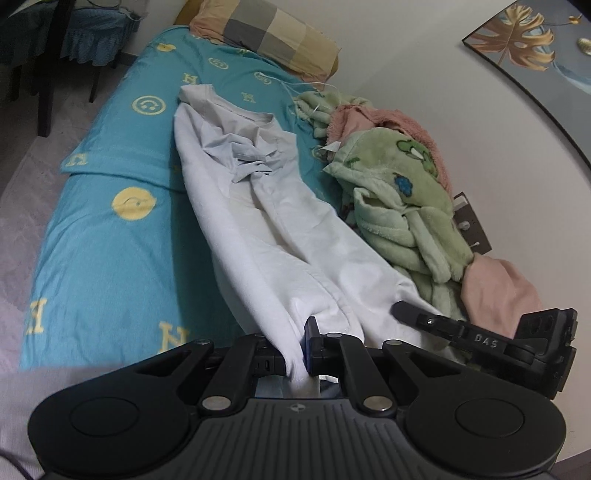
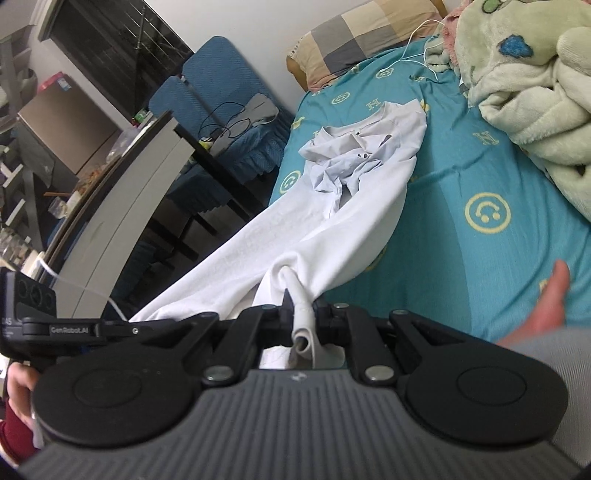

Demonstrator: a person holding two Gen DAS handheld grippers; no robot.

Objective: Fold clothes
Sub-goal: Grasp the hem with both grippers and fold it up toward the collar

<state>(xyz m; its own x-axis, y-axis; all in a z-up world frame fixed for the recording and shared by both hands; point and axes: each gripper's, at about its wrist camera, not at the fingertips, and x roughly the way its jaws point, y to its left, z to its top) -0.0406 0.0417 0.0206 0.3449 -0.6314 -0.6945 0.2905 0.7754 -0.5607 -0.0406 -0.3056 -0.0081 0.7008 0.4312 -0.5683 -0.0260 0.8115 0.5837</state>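
A white shirt (image 1: 258, 206) lies stretched lengthwise on the bed, collar end far from me, with a crumpled pale-blue part near the collar. My left gripper (image 1: 301, 350) is shut on the shirt's near hem, bunched between its jaws. My right gripper (image 2: 303, 314) is shut on another bunch of the same hem; the shirt (image 2: 343, 206) runs away from it toward the collar. The right gripper also shows at the right of the left wrist view (image 1: 480, 336). The hem is lifted off the bed between both grippers.
The bed has a teal sheet (image 1: 122, 236) with yellow smileys. A checked pillow (image 1: 269, 33) lies at its head. A green and pink fleece heap (image 1: 399, 192) lies along the wall. A dark table (image 2: 122, 177) and blue chairs (image 2: 221, 96) stand beside the bed.
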